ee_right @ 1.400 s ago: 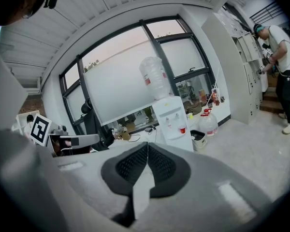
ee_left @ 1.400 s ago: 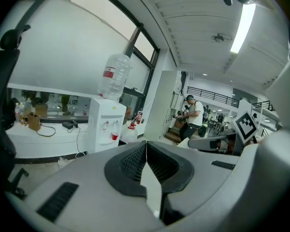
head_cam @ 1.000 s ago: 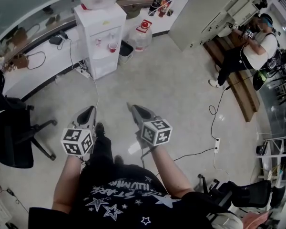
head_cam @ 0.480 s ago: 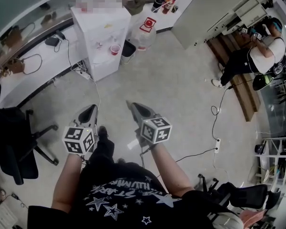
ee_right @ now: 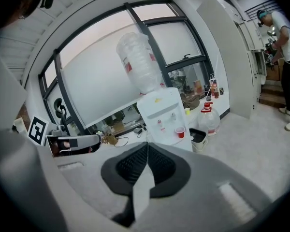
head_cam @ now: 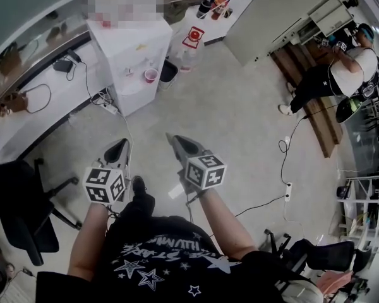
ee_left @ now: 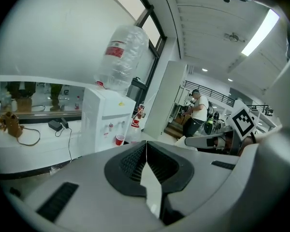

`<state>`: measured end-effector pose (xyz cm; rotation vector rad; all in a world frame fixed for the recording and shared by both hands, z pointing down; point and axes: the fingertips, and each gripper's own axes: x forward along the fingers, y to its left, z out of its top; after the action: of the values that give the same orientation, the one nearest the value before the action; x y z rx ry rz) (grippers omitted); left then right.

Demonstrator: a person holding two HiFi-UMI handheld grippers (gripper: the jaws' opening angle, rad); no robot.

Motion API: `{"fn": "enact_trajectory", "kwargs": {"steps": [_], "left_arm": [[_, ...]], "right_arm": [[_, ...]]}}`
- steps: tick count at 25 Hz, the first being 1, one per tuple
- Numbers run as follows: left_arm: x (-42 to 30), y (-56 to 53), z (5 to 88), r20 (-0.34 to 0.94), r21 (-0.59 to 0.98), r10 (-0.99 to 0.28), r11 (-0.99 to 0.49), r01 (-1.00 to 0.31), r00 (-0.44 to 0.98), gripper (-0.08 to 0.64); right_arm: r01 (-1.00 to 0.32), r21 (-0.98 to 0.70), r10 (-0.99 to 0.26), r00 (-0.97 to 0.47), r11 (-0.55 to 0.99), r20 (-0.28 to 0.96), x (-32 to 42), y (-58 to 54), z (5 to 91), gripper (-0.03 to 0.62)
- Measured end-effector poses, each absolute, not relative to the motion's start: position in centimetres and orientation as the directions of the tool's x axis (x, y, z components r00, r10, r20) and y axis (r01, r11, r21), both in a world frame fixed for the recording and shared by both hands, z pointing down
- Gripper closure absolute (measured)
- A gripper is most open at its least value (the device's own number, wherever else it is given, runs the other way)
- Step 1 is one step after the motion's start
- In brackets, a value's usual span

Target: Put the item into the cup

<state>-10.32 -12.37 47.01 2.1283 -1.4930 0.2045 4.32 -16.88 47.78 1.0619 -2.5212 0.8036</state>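
Note:
A red cup (head_cam: 150,74) stands in the tap recess of a white water dispenser (head_cam: 130,54), a few steps ahead across the floor. The left gripper view shows the cup (ee_left: 119,139) under the dispenser (ee_left: 105,117); so does the right gripper view, with cup (ee_right: 180,132) and dispenser (ee_right: 163,114). My left gripper (head_cam: 121,145) and right gripper (head_cam: 171,138) are held side by side at waist height, pointing toward the dispenser. In their own views the left gripper (ee_left: 146,143) and right gripper (ee_right: 147,145) have their jaws pressed together with nothing between them. I see no loose item.
A dark bin (head_cam: 167,71) and a water jug (head_cam: 191,43) stand right of the dispenser. A black office chair (head_cam: 19,201) is at my left, by a white counter (head_cam: 44,103). A cable and power strip (head_cam: 287,188) lie on the floor at right. A person (head_cam: 341,62) stands far right.
The red cup has slid slightly lower in the head view as I step forward. Both grippers keep the same pose and stay shut. The person at the right shifted a little.

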Motion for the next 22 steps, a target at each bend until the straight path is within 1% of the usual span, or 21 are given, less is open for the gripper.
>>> {"fn": "enact_trajectory", "kwargs": {"steps": [7,12,22], "left_arm": [[-11.9,-15.9,47.0,0.399,0.344,-0.818,-0.285,-0.895,0.414,0.551],[-13.2,-18.0,47.2,0.387,0.35,-0.81,-0.313,-0.883,0.44,0.552],[-15.0,-19.0,48.5,0.396,0.398,-0.809,-0.276,-0.875,0.435,0.551]], "right_arm": [[-0.763,-0.372,-0.607,-0.647,0.529,0.463,3.7,-20.2,47.5,0.591],[-0.776,-0.35,-0.62,-0.63,0.524,0.468,2.3,-22.1,47.4,0.591],[-0.788,-0.346,-0.619,-0.615,0.51,0.489,1.3,-23.2,47.9,0.591]]}}
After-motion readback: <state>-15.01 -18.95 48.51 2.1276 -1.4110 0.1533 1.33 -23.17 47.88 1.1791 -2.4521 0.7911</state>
